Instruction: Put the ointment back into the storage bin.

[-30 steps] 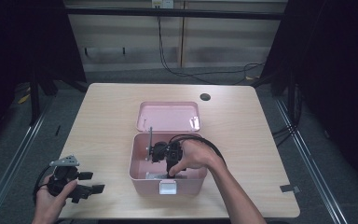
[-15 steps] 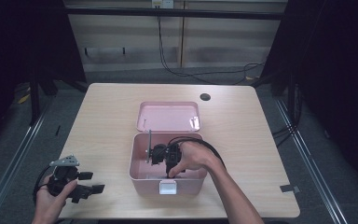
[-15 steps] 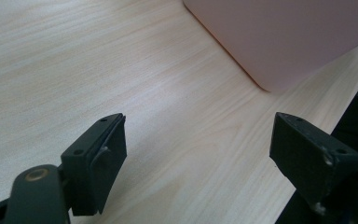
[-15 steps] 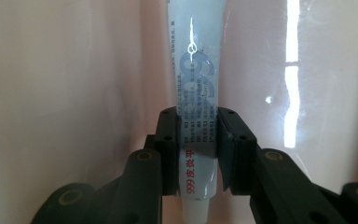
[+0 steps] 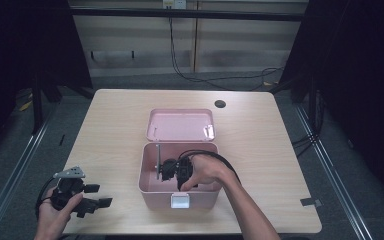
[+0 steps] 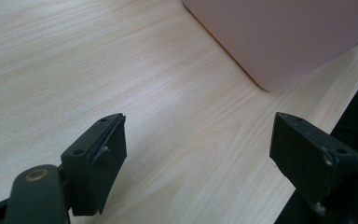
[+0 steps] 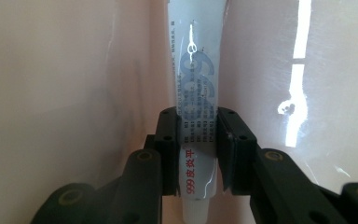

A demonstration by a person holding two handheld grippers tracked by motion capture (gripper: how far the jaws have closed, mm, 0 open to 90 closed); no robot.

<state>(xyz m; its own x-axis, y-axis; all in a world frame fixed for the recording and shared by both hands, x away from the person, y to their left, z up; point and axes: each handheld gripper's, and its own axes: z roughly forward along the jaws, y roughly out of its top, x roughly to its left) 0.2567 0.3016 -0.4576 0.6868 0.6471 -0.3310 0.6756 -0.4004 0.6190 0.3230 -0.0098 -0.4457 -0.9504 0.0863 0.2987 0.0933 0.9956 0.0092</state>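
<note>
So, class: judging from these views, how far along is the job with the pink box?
Done: the pink box stands open, its lid lying behind it. In hand: the right gripper, inside the box, is shut on a white tube. Left: whether the tube goes in or out is unclear. The left gripper waits open.

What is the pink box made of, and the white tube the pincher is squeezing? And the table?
The pink box looks like smooth plastic: rounded corners, even colour, shiny streaks on its inside walls. The white tube seems soft plastic or thin laminate, glossy, printed with blue and red writing; the right gripper pinches it. The table looks like pale wood, perhaps only a wood-grain coating.
</note>
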